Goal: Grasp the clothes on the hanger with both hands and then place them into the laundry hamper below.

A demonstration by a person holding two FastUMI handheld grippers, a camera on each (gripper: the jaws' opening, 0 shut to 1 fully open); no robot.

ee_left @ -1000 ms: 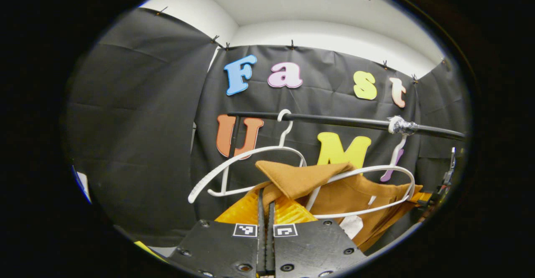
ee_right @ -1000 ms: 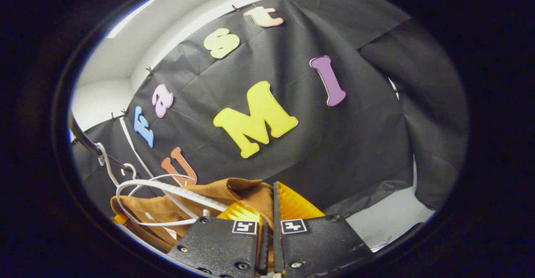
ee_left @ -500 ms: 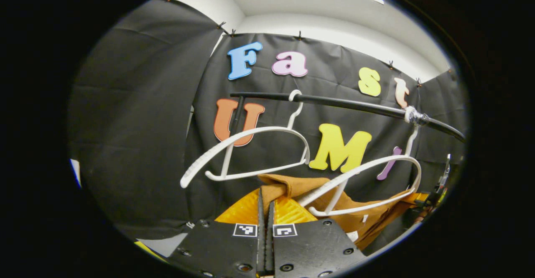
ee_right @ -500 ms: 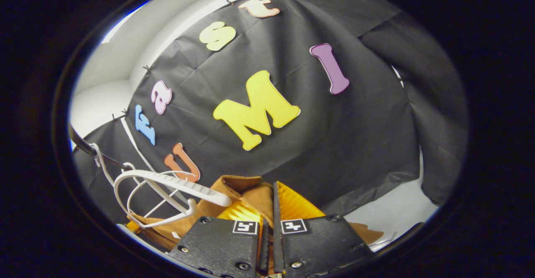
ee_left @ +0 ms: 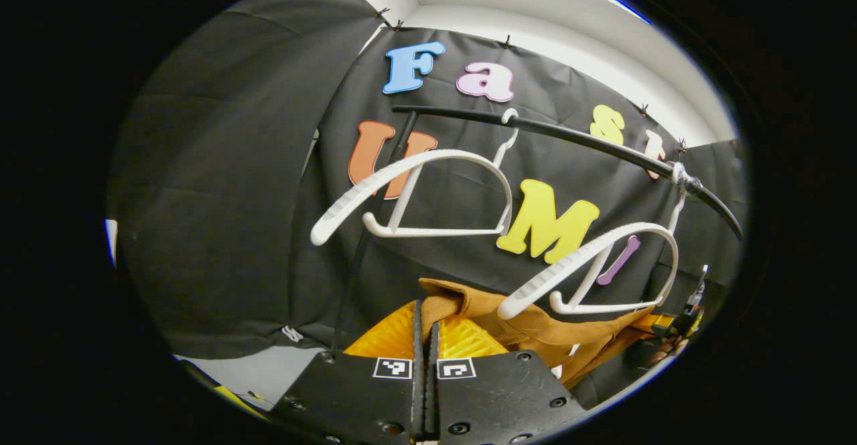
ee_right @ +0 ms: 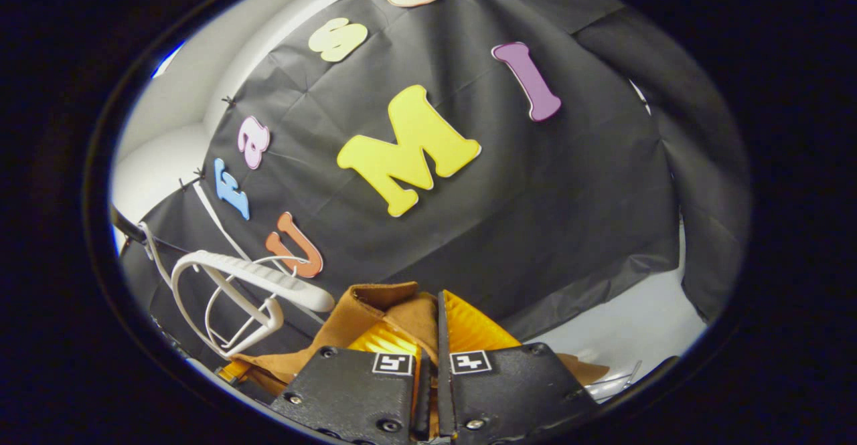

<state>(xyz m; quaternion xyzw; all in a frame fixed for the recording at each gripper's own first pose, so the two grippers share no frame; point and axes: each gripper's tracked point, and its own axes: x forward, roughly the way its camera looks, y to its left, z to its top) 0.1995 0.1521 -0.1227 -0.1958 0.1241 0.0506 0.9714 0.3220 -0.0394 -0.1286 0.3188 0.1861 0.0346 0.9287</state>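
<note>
A brown garment (ee_left: pixel 535 328) stretches between my two grippers, hanging below the white hangers. My left gripper (ee_left: pixel 424 311) is shut on one corner of it, low in the left gripper view. In the right gripper view my right gripper (ee_right: pixel 435 308) is shut on another fold of the brown garment (ee_right: pixel 381 304). The right-hand white hanger (ee_left: pixel 589 264) hangs bare just above the cloth, tilted. That same hanger (ee_right: pixel 248 281) sits at the lower left of the right gripper view. The other gripper (ee_left: pixel 683 311) is small at the far right of the left gripper view.
A second bare white hanger (ee_left: pixel 415 191) hangs on the black rail (ee_left: pixel 576 140), which slopes down to the right. The rail's upright post (ee_left: pixel 365 237) stands left of the garment. Pale floor (ee_right: pixel 629 324) lies beneath the black cloth wall.
The garment has slid off the right-hand hanger and dropped below it with both grippers. Both hangers and the rail now sit higher in the views and swing free.
</note>
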